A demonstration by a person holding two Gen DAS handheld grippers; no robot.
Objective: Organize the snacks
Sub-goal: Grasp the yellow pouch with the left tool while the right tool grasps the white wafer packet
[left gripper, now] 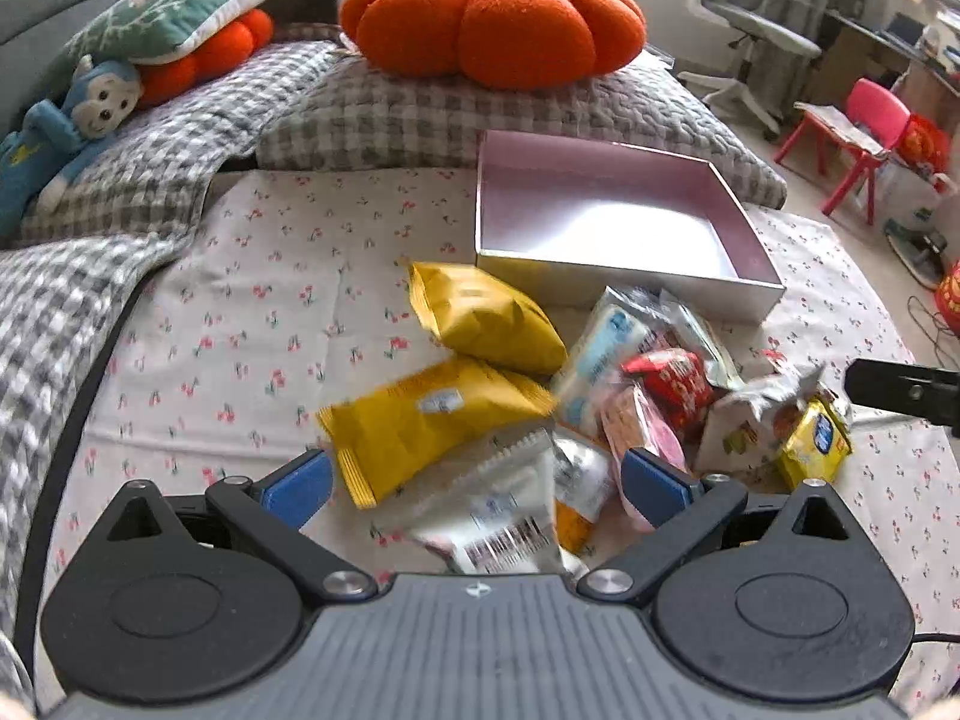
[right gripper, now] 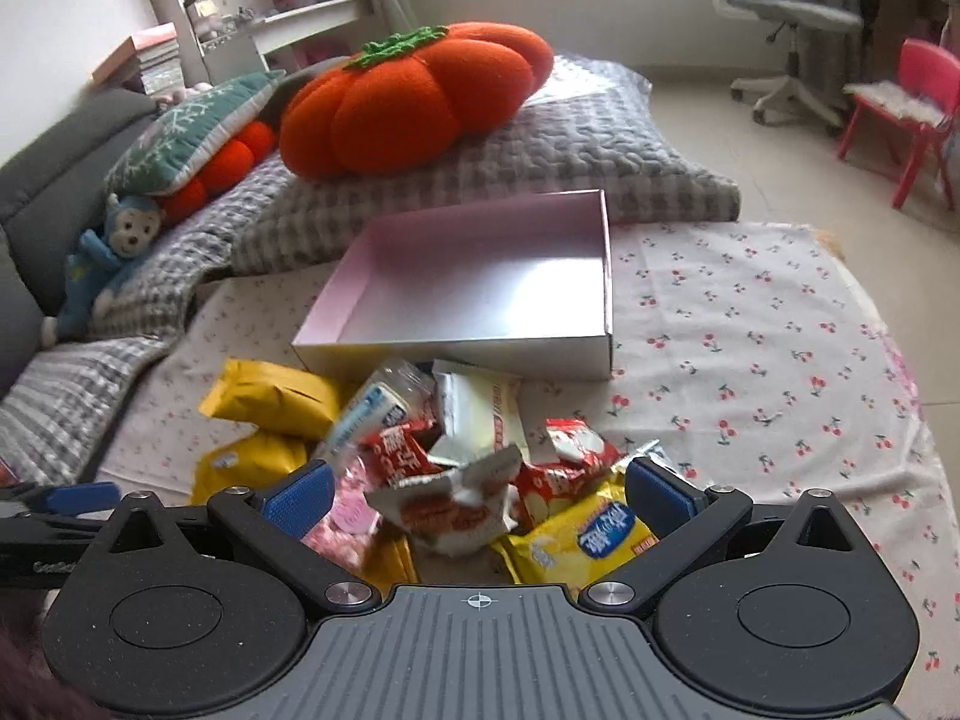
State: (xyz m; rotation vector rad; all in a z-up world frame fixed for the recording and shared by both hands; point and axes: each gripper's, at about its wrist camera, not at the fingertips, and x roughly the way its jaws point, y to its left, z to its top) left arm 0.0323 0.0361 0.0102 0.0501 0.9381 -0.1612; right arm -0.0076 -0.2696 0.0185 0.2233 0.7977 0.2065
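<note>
A pile of snack packets [left gripper: 636, 384] [right gripper: 456, 468] lies on a cherry-print cloth in front of an empty pink-lined box [left gripper: 606, 222] [right gripper: 480, 288]. Two yellow bags [left gripper: 486, 318] [left gripper: 426, 420] lie at the pile's left side. My left gripper [left gripper: 477, 483] is open, low over a clear white packet [left gripper: 510, 510] and the nearer yellow bag. My right gripper [right gripper: 480, 495] is open above a crumpled white and red packet [right gripper: 456, 510], with a yellow packet [right gripper: 588, 540] by its right finger and a pink one [right gripper: 348, 516] by its left finger.
An orange pumpkin cushion [left gripper: 492, 18] sits on a grey checked pillow [left gripper: 420, 114] behind the box. A blue plush toy [left gripper: 66, 126] and a green cushion [left gripper: 174, 12] lie at the left. A red child's chair [right gripper: 906, 114] and a white office chair [right gripper: 786, 12] stand on the floor at the right.
</note>
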